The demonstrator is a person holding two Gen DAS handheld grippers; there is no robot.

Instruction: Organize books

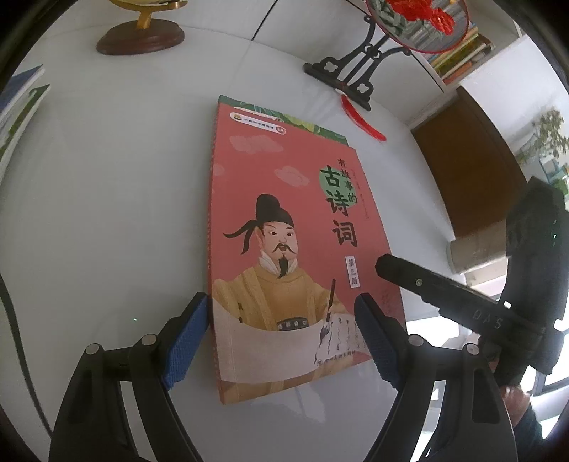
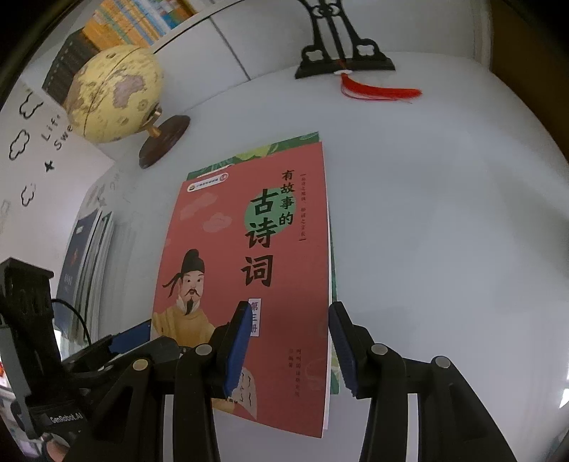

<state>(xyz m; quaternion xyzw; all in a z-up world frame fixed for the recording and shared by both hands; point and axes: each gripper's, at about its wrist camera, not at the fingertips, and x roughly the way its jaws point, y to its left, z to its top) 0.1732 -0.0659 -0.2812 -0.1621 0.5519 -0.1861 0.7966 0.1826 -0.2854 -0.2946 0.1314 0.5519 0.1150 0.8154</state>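
A red book with a drawn scholar on its cover lies flat on the white table. It rests on a green book whose far edge peeks out. My left gripper is open over the red book's near end, one blue pad beside the spine, the other above the cover's right part. My right gripper is open across the red book's right edge, with its left pad over the cover and its right pad past the edge by the green book. Neither gripper holds anything.
A globe on a wooden base stands at the back left. A black ornamental stand with a red tassel stands behind the books. More books are stacked at the table's left. A bookshelf runs behind.
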